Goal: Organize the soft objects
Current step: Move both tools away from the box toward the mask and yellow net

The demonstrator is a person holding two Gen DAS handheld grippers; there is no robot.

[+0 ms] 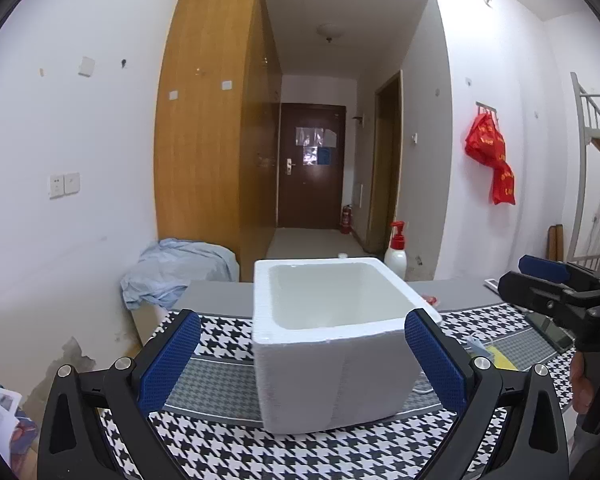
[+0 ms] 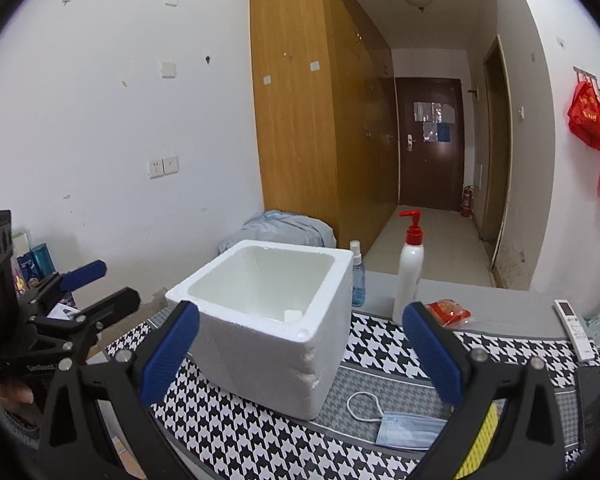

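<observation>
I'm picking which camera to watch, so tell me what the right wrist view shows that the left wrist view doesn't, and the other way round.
Only the right wrist view shows the blue face mask lying flat on the houndstooth cloth, the small spray bottle behind the foam box, the white remote, and a small white piece inside the box.

Only the left wrist view shows the white ladder frame at far right.

Both show the open white foam box, the red-capped pump bottle, the red packet, the wardrobe and both open tongs.
</observation>
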